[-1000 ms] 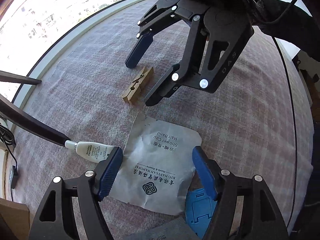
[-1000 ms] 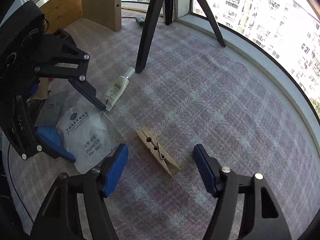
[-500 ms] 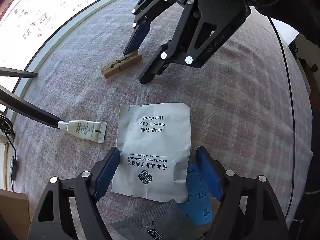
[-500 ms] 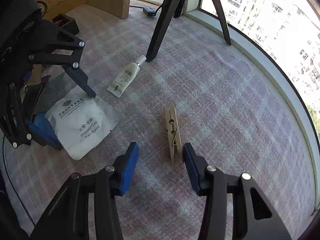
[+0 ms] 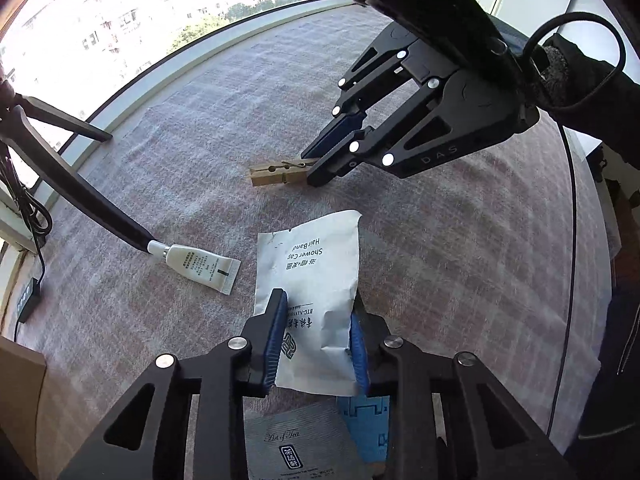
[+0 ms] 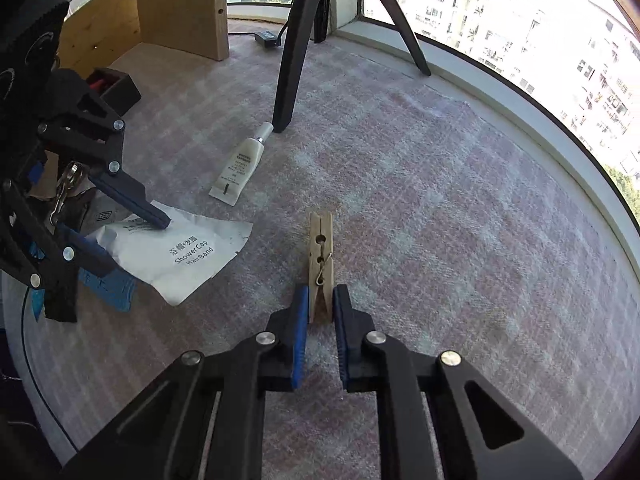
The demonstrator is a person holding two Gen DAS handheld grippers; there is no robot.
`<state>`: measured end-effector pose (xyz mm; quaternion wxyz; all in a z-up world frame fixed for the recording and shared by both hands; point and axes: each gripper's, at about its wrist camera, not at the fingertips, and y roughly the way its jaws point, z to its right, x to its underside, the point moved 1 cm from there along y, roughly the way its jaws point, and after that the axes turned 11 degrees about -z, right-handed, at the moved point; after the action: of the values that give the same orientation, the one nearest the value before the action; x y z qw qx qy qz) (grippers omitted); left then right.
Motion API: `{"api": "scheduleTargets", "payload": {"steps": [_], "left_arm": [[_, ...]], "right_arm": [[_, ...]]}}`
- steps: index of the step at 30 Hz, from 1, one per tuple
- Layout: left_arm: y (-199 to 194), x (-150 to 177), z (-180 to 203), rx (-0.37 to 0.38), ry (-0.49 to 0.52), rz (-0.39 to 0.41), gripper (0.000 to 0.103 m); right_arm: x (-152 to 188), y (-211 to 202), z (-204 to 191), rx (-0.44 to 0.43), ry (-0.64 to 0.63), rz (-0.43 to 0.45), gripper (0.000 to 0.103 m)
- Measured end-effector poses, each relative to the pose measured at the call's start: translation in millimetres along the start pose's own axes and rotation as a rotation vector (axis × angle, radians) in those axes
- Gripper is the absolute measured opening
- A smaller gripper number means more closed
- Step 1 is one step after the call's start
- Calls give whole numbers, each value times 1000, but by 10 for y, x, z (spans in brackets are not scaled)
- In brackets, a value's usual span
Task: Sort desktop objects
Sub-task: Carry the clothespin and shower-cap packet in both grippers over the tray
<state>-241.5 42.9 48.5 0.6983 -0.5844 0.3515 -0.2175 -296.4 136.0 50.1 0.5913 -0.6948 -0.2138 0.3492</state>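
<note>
A wooden box [image 6: 176, 4] stood at the far left of the bench [image 6: 440, 200], which was covered in a checked cloth, with a small black tray [image 6: 114, 86] in front of it and a black tripod leg [image 6: 292, 48] planted near the middle. A white cream tube [image 6: 240, 168] lay with its cap touching that leg's foot. To its right, a white shower cap sachet [image 5: 316, 280] lay partly over a blue card [image 5: 368, 420] and just beyond a grey tea packet [image 5: 296, 444]. The left gripper [image 5: 316, 332] was clenched on the sachet's near end, its blue pads pressing both edges so the paper buckled; whether the sachet was lifted off the cloth could not be told. Further right, a wooden clothespin [image 6: 321, 256] lay on the cloth, well apart from the sachet. The right gripper [image 6: 320, 306] was closed on the clothespin's near end, the rest pointing away from it.
</note>
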Motion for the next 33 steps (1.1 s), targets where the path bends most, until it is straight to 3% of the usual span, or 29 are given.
{"api": "scheduleTargets", "payload": {"steps": [5,13,17,25,33], "left_arm": [[-129,25,2,-37,-74,43,11],[-496,97,88,-67,-188,107,11],[-837,320,197,-78,-286,145,11],[-1793,1073,424,-179,-413,249,11],[-2468,2321,310,-388,-652,288,11]], "right_arm": [[66,-161,-70,-6,78,46,13],[423,-622,-46,-19,181,128,13],[455,-807,-184,-18,197,164,13],[302,-1530,-675,-18,145,268,13],[-84,-1756,-1561,-40,1,310,13]]}}
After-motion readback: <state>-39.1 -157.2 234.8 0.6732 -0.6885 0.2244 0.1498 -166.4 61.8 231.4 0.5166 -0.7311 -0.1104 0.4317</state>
